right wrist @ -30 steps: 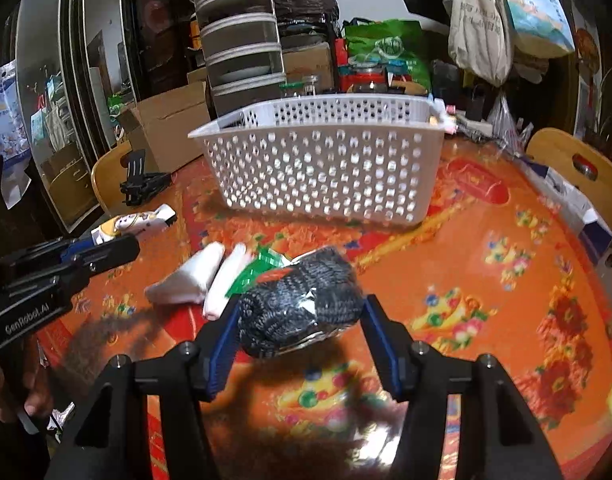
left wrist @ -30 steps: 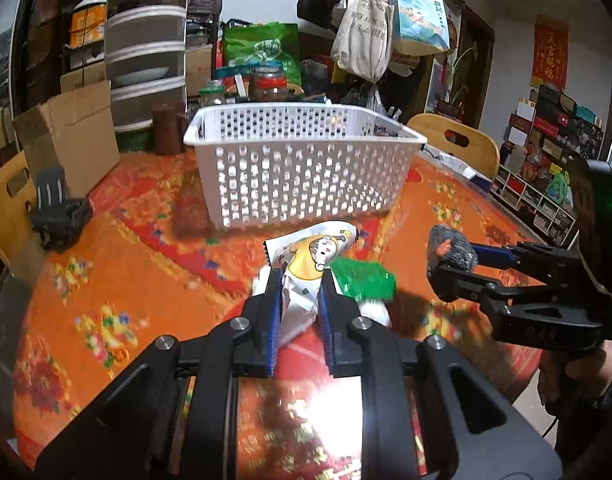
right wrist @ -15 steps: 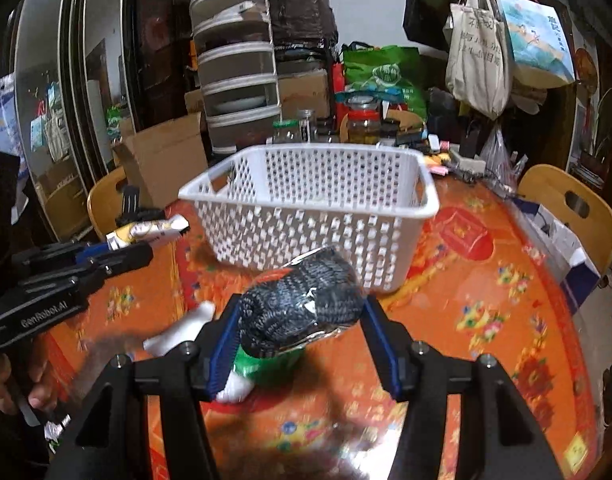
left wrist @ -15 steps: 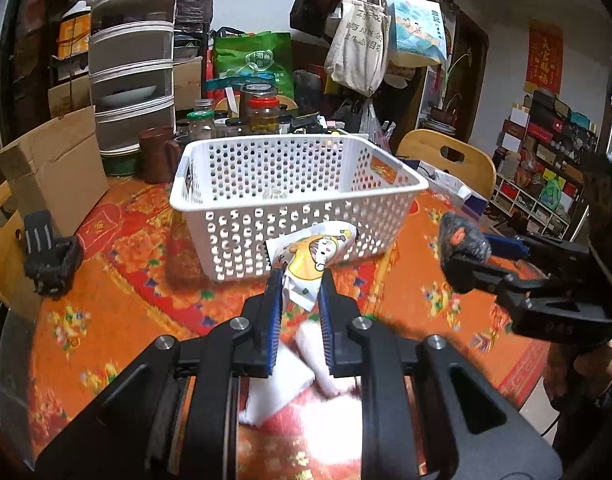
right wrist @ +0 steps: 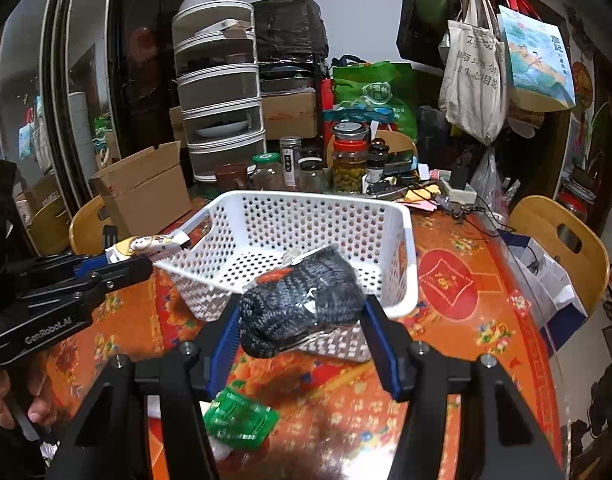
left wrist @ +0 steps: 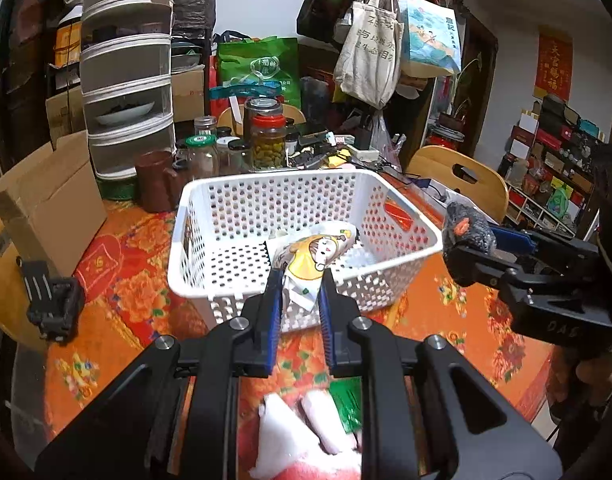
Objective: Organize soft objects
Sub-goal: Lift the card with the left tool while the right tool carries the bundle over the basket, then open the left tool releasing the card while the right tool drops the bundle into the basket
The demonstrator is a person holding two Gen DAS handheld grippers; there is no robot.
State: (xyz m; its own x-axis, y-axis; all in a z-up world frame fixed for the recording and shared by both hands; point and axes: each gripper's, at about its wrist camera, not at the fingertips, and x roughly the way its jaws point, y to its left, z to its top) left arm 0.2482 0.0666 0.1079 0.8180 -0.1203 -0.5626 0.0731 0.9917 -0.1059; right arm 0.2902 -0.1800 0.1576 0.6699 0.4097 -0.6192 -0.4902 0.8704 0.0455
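My left gripper is shut on a white packet with a cartoon girl, held raised at the near rim of the white perforated basket. My right gripper is shut on a dark grey knitted bundle in clear wrap, raised over the basket's near rim. In the left wrist view the right gripper shows at the basket's right side. In the right wrist view the left gripper shows at the basket's left. Two white soft packs and a green packet lie on the orange tablecloth below.
Jars, a brown mug and a stacked mesh food cover stand behind the basket. A cardboard box and a black clip are at the left. Wooden chairs ring the table.
Both grippers have risen and moved forward toward the basket with their objects held. The white packs and green packet stayed on the table and now lie below the grippers.
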